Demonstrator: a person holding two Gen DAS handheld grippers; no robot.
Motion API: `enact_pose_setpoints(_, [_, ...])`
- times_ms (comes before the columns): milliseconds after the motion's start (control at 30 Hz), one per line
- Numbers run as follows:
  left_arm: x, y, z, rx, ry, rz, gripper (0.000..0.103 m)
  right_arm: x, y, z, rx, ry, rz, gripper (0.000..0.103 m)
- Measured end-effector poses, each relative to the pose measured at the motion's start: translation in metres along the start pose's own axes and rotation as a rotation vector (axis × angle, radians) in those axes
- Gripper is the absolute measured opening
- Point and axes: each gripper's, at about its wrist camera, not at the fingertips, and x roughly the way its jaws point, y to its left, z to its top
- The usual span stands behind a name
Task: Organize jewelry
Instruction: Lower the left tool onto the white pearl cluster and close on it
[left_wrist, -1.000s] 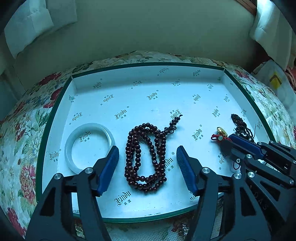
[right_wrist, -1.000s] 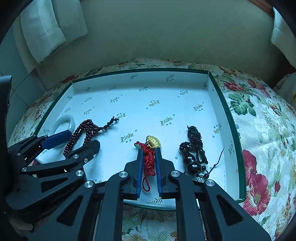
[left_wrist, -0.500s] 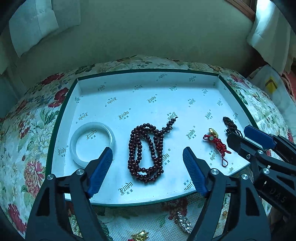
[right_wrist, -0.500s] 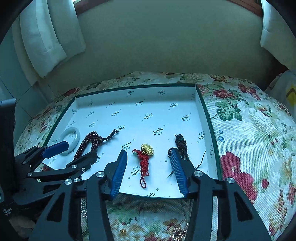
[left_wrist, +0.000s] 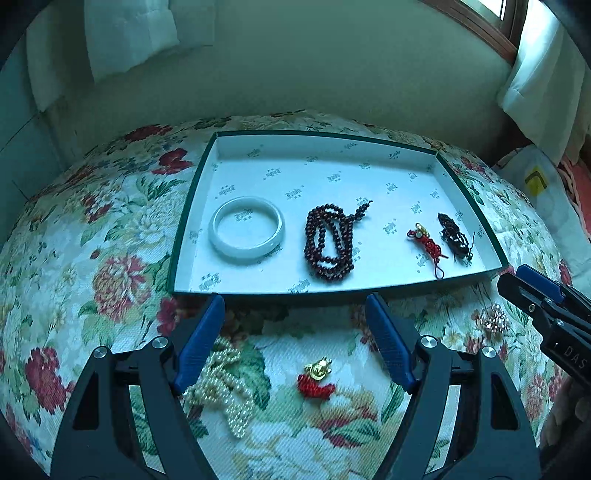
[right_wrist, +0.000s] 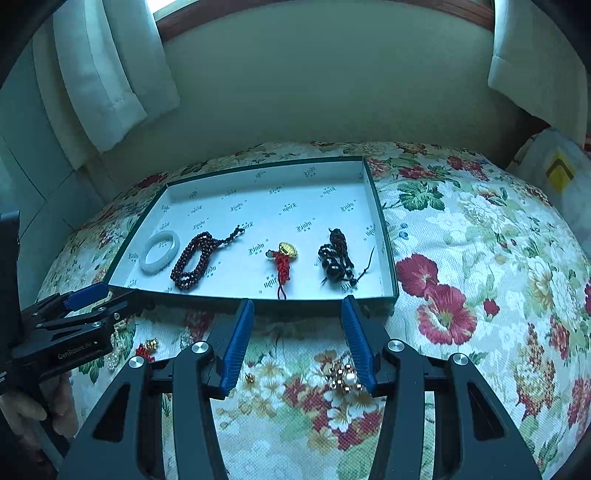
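Ahead of my left claw (left_wrist: 293, 343), beyond its fingertips, sits the green-rimmed tray (left_wrist: 332, 293) on the floral cloth (left_wrist: 110, 236). Both claws hang over the cloth on the near side of the tray. Four pieces lie in a row inside: a white bangle (left_wrist: 246, 230) ahead and to the left, dark red beads (left_wrist: 328, 242) straight ahead, then a red knot charm with a gold piece (left_wrist: 424, 243) and a black cord bracelet (left_wrist: 454, 238) ahead to the right, these last two just beside each other.

I hold the left claw released, jaws wide, nothing between them. Under its left finger lies a pearl strand (left_wrist: 225, 387); between the fingers and nearer the wrist lies a second red-and-gold charm (left_wrist: 316, 376).

My right claw (right_wrist: 297, 338) is also released and empty. Its jaws have just been opening, and the charm now lies free in the tray. A gold-and-pearl cluster (right_wrist: 343, 376) rests against the inner side of its right finger; a small gold bead (right_wrist: 250, 377) lies near its left finger.

Risks, as I judge them:
- Closing on the pearl strand off-centre could lift one loop and drag the rest across the cloth.
- The right finger could knock the cluster away on descent.
- Setting another piece at the tray's right end could tangle it with the cord bracelet.
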Motion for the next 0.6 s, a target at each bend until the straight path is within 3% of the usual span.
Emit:
enact_pose_setpoints(333, [-0.022, 0.023, -0.043, -0.031, 0.038, 0.037, 0.078, -0.009, -0.004, -0.04, 0.007, 0.056, -0.006, 0.049])
enact_pose_setpoints(600, [-0.027, 0.035, -0.054, -0.057, 0.046, 0.059, 0.078, -0.01, -0.005, -0.058, 0.011, 0.086, -0.002, 0.049])
